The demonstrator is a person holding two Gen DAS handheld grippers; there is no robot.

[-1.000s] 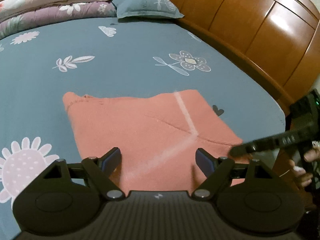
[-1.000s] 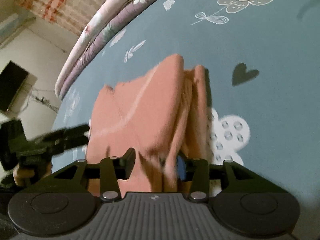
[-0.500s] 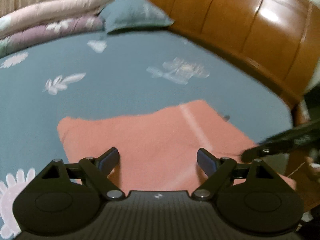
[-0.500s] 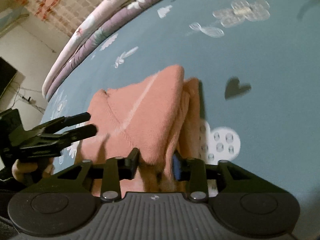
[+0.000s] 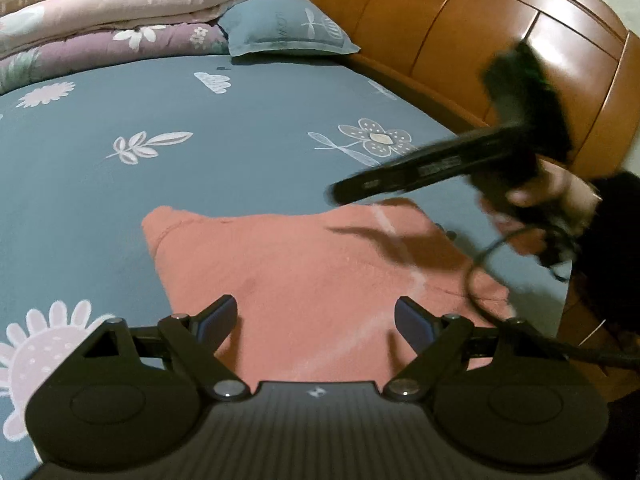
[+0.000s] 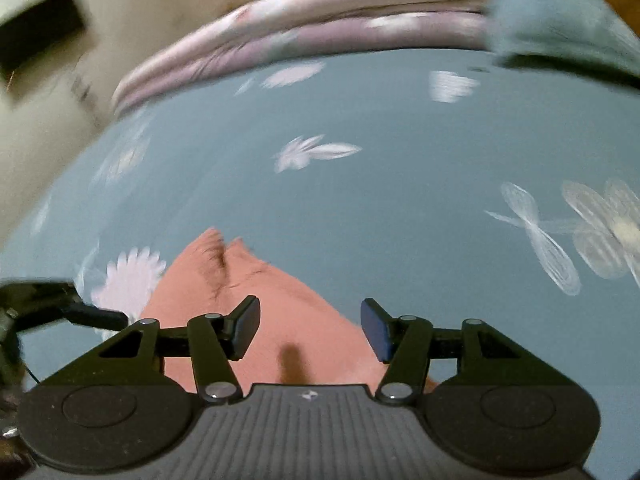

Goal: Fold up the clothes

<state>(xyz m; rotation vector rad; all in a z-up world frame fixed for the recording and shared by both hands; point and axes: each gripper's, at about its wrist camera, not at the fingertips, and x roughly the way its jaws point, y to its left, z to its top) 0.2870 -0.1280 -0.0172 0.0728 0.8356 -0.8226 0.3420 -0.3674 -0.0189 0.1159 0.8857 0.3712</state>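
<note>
Here the folded salmon garment [image 5: 304,268] lies lengthwise left-to-right across bedsheet [image 5: 200,168]

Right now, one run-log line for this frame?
phase: between folds | left gripper: open, empty | right gripper: open, empty | coral garment: folded, flat on bed

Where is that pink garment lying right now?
The pink garment lies flat on the blue flowered bedsheet, just beyond the open left tongs, near the wooden bed frame's side.

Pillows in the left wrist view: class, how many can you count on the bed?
1. A blue-grey pillow lies at the far end of the bed by the wooden headboard, beside the stacked quilts. Others may be hidden behind the quilts.
</note>
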